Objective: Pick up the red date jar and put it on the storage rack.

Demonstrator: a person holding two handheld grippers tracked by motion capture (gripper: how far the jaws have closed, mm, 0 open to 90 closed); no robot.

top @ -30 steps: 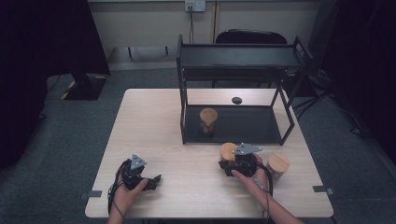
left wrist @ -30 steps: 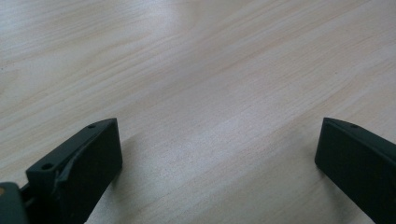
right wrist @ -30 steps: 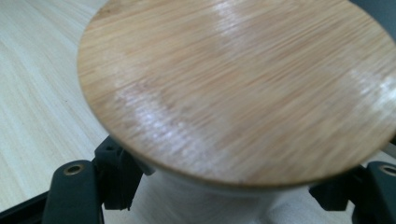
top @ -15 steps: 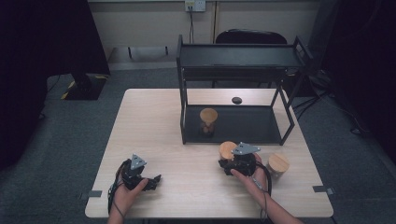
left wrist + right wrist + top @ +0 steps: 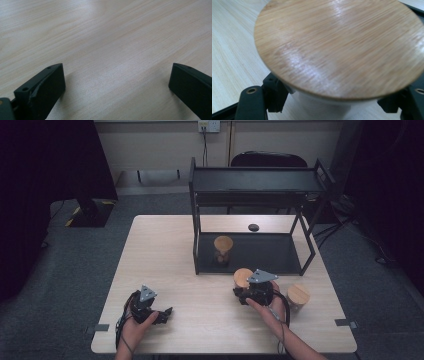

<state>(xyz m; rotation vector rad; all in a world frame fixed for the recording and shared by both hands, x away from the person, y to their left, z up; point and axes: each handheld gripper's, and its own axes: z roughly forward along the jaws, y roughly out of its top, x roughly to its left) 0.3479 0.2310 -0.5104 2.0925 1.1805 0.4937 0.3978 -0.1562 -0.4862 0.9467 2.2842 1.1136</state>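
Note:
A jar with a round bamboo lid (image 5: pixel 339 47) stands on the table just in front of the black rack, and its lid (image 5: pixel 243 276) shows in the high view too. My right gripper (image 5: pixel 332 105) is shut on its pale body, one jaw on each side below the lid. From above, that right gripper (image 5: pixel 245 287) sits at the table's front right, held by a hand. My left gripper (image 5: pixel 165 312) rests at the front left. Its jaws stand wide apart over bare wood, and the left gripper (image 5: pixel 116 82) holds nothing.
A second lidded jar (image 5: pixel 223 247) stands on the lower tray of the black two-level rack (image 5: pixel 255 180). A third jar (image 5: pixel 298 296) stands on the light wooden table (image 5: pixel 165 250), right of my right gripper. A small black object (image 5: pixel 253 227) lies behind the rack.

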